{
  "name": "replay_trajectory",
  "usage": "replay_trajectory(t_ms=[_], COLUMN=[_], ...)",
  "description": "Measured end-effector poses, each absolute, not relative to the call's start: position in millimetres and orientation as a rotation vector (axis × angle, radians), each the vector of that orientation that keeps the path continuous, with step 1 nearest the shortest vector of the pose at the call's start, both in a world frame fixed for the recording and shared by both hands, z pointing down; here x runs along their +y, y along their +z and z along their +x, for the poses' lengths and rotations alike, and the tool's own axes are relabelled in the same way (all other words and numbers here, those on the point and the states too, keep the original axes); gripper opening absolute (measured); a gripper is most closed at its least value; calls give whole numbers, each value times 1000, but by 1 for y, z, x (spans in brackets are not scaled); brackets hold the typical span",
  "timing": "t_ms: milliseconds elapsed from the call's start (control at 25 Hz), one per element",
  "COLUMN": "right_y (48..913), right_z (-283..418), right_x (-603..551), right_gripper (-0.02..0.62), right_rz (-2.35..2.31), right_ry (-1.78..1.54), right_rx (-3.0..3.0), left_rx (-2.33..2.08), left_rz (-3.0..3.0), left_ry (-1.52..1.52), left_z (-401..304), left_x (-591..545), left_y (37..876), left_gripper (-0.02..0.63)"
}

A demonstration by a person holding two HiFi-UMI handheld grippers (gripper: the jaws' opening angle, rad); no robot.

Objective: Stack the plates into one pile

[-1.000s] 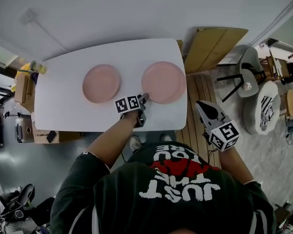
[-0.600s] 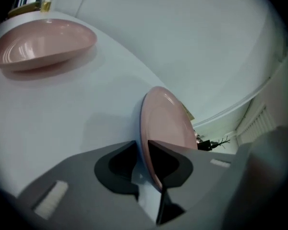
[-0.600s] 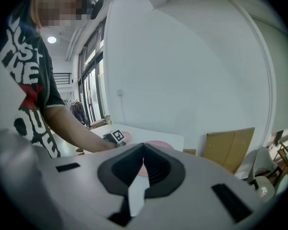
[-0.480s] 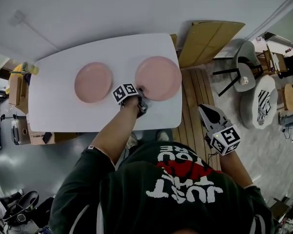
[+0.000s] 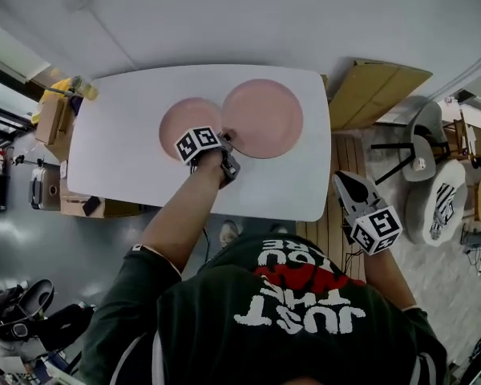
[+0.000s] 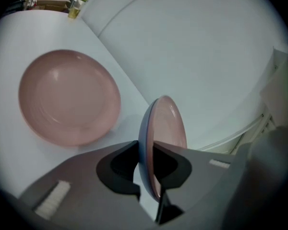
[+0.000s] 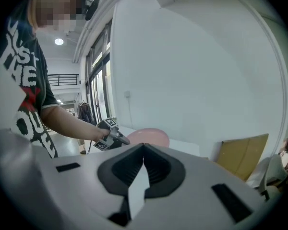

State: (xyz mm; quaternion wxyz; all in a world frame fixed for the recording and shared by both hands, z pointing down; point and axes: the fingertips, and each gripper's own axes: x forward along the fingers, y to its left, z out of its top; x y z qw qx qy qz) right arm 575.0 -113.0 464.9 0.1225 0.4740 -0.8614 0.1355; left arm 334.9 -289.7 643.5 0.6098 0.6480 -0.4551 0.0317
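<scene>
Two pink plates are on or over the white table (image 5: 128, 167). My left gripper (image 5: 224, 140) is shut on the near rim of the right plate (image 5: 262, 119). In the left gripper view this held plate (image 6: 167, 123) stands edge-on, with the jaws of that gripper (image 6: 146, 150) pressed on either side of its rim. It is lifted and its left edge overlaps the other plate (image 5: 180, 121), which lies flat on the table (image 6: 67, 97). My right gripper (image 5: 342, 181) hangs off the table's right side, shut and empty (image 7: 143, 147).
A cardboard sheet (image 5: 377, 91) leans just right of the table. Beyond it are a chair (image 5: 413, 147) and a white round seat (image 5: 437, 191). Boxes and a bottle (image 5: 72, 87) crowd the table's left end. Wooden flooring lies below the right gripper.
The left gripper's jaws closed on the right plate's rim and carried it up and to the left, so it now overlaps the left plate. The right gripper has stayed beside the table.
</scene>
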Motion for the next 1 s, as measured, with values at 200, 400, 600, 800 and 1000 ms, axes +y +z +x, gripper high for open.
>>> replay_trajectory(t_ms=[200, 400, 600, 800, 1000], right_y=[458, 455, 457, 461, 464], right_z=[510, 451, 411, 400, 403], right_x=[-147, -177, -189, -186, -180], right_gripper=[5, 5, 5, 5, 5], right_rz=[1289, 1246, 1221, 1243, 1266], right_ry=[355, 319, 313, 337, 347], right_rx=[-2563, -2572, -2551, -2505, -2465], left_rx=[-1180, -1266, -1266, -1219, -1186], left_rz=[1453, 1376, 1318, 1324, 1598], left_ry=[7, 23, 53, 116, 480], left_z=[217, 118, 79, 84, 102], left_x=[-306, -302, -300, -307, -314], left_y=[627, 646, 676, 697, 699], left_gripper=[60, 60, 61, 72, 145])
